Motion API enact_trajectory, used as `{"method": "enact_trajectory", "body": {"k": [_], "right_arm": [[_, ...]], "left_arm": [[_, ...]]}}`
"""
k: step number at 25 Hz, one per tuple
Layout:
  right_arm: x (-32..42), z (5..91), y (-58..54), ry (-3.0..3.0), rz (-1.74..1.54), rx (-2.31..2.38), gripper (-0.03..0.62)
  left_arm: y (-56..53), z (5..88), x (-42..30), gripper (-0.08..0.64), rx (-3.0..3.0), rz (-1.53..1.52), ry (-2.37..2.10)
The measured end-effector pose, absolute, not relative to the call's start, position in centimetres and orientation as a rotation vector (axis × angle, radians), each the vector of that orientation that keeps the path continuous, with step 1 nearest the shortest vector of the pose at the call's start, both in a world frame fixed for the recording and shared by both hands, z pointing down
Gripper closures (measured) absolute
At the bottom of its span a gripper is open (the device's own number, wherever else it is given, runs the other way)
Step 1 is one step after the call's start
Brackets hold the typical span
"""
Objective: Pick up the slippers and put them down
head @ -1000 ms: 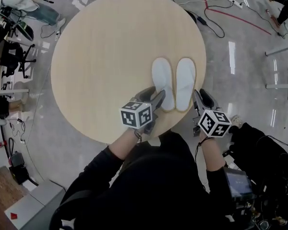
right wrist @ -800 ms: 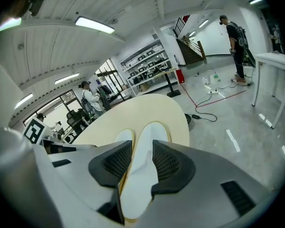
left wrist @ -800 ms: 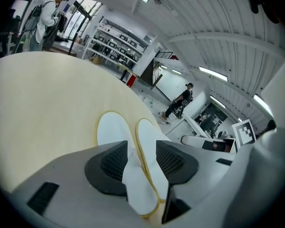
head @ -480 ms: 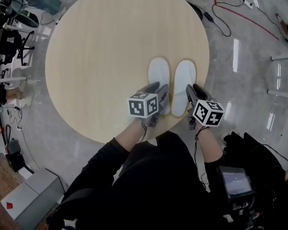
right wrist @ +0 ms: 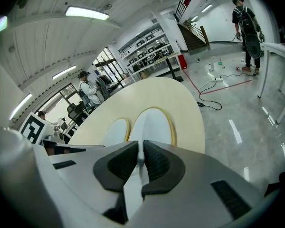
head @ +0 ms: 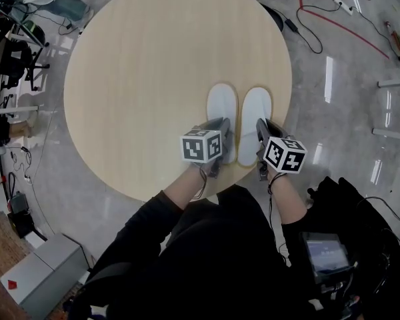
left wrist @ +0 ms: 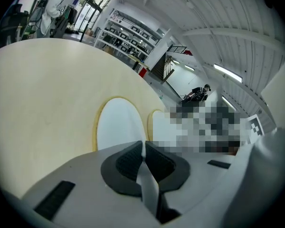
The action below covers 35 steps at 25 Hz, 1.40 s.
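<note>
Two white slippers with tan rims lie side by side on the round pale wooden table (head: 153, 65), near its front edge. My left gripper (head: 224, 137) is shut on the heel edge of the left slipper (head: 222, 105). In the left gripper view a white strip of that left slipper (left wrist: 119, 125) is pinched between the pads of the left gripper (left wrist: 143, 148). My right gripper (head: 259, 136) sits at the heel of the right slipper (head: 255, 112). The jaws of the right gripper (right wrist: 140, 158) are closing, with the heel edge of the right slipper (right wrist: 152, 125) pressed between the pads.
Red and black cables (head: 320, 19) run over the glossy floor behind the table. Office chairs (head: 17, 59) stand at the left, a grey box (head: 37, 282) at the lower left. A standing person (right wrist: 247, 27) is off to the far right.
Both grippers have come down and forward onto the slippers' heels. Their jaws, wide apart before, have closed on the heel edges.
</note>
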State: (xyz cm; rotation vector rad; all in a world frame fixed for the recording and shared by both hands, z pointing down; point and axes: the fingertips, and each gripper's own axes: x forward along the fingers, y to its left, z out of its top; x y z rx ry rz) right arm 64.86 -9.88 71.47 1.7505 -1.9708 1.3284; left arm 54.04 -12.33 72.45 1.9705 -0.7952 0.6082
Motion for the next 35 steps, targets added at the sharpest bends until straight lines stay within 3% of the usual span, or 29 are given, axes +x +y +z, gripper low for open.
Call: {"method": "enact_trajectory", "body": {"k": [14, 25, 35], "right_arm": [[61.9, 65.7, -9.5, -2.086, 1.284, 1.804, 0.568], [52.5, 56.8, -6.2, -2.288, 1.237, 1.782, 0.568], [38.0, 51.1, -3.3, -2.405, 1.177, 1.67, 0.568]], "left_arm": [[-11.9, 65.8, 49.6, 0.532, 2.076, 0.425, -0.765], [-8.7, 57.1, 38.3, 0.532, 2.123, 0.216, -0.839], [-5.9, 52.7, 25.6, 0.532, 2.157, 0.114, -0.882]]}}
